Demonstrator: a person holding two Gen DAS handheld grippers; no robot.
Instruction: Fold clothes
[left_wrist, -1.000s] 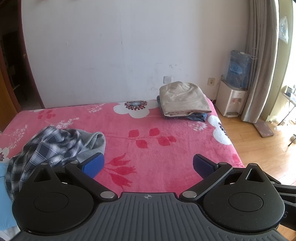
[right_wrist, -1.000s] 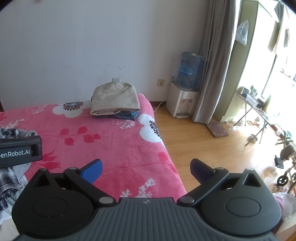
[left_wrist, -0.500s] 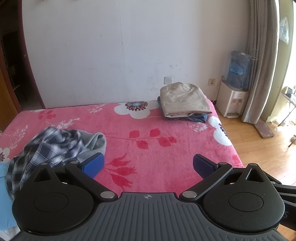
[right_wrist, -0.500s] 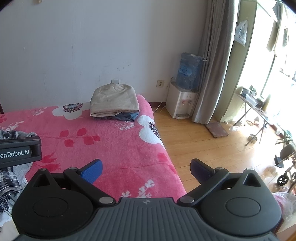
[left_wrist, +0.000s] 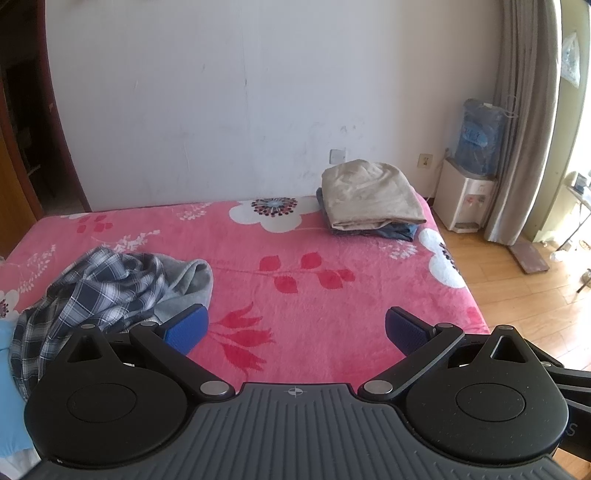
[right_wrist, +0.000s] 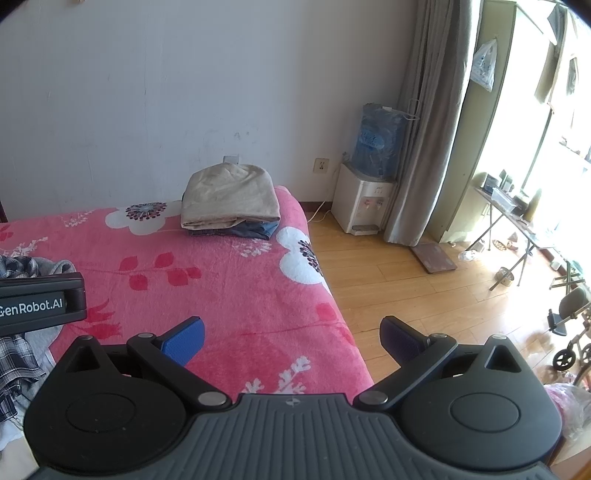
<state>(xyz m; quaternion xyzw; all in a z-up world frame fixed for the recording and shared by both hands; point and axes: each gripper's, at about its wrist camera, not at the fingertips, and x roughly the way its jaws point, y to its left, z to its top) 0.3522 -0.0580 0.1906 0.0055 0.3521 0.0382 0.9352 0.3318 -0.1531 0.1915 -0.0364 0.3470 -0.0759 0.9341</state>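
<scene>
Both the left tongs (left_wrist: 293, 326) and right tongs (right_wrist: 291, 334) gape empty over the pink floral bed (left_wrist: 314, 295). The crumpled plaid shirt (left_wrist: 96, 291) lies left of them, the folded stack (left_wrist: 369, 201) far ahead (near the wall).

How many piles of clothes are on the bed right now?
2. A folded stack sits at the far right corner by the wall; a crumpled heap with a plaid shirt lies at the near left. The pieces within each can't be counted.
</scene>
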